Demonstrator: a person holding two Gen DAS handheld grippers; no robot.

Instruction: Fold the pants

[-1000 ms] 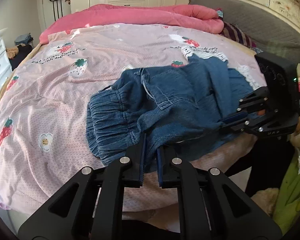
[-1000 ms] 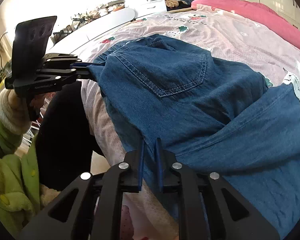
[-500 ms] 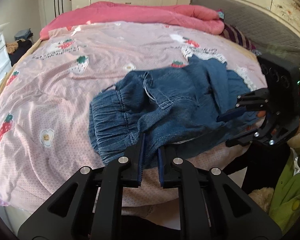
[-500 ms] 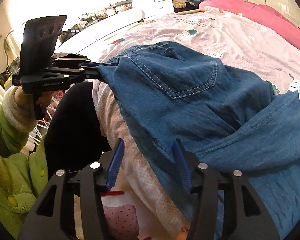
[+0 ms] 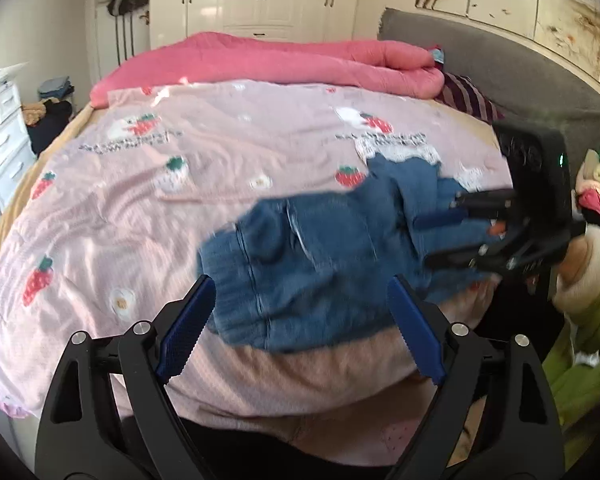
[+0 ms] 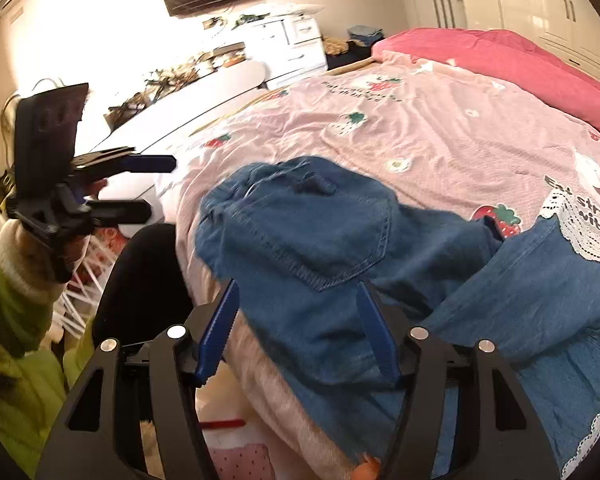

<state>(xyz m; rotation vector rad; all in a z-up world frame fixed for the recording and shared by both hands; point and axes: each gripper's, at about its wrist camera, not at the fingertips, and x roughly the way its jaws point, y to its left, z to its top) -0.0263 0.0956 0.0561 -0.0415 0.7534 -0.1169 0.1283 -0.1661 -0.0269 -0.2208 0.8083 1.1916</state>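
I am facing a bed point(image 5: 100, 208) covered by a pale pink sheet printed with strawberries and small daisies. A pair of blue denim pants point(image 5: 320, 256) lies rumpled on the sheet near the edge closest to me, elastic waistband at the left. A thick pink quilt point(image 5: 268, 60) is bunched along the far side.

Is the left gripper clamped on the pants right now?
No, the left gripper stands wide open, its fingers apart with the pants lying loose beyond.
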